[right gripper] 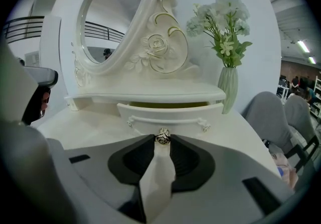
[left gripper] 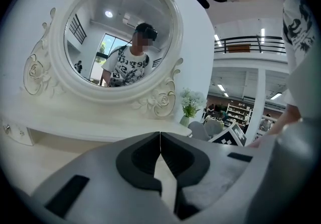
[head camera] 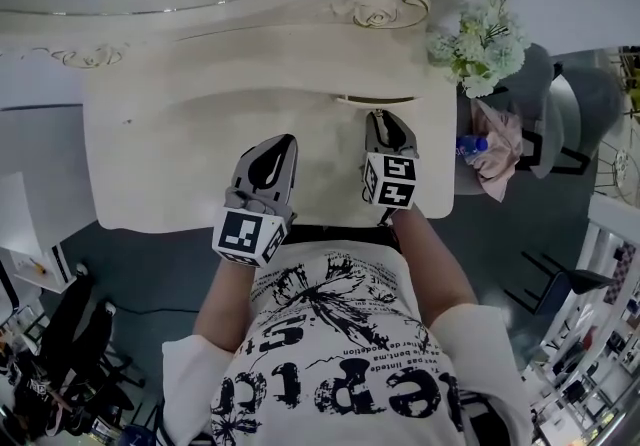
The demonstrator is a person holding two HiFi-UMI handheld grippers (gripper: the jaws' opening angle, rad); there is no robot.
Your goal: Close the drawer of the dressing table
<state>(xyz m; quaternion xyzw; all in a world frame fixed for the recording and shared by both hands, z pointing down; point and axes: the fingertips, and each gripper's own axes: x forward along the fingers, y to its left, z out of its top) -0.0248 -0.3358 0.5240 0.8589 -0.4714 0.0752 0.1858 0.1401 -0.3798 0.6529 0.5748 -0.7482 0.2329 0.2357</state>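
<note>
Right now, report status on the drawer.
Left gripper shut, empty, over the tabletop. Right gripper shut on the knob. Drawer slightly open. Nothing seen blocking it.

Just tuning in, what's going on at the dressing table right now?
A person is working at the white dressing table with a gripper in each hand. The right gripper has its jaws closed on the small knob of the drawer, which stands slightly open. The left gripper is shut and empty, held above the table. The drawer is not yet pushed in.
</note>
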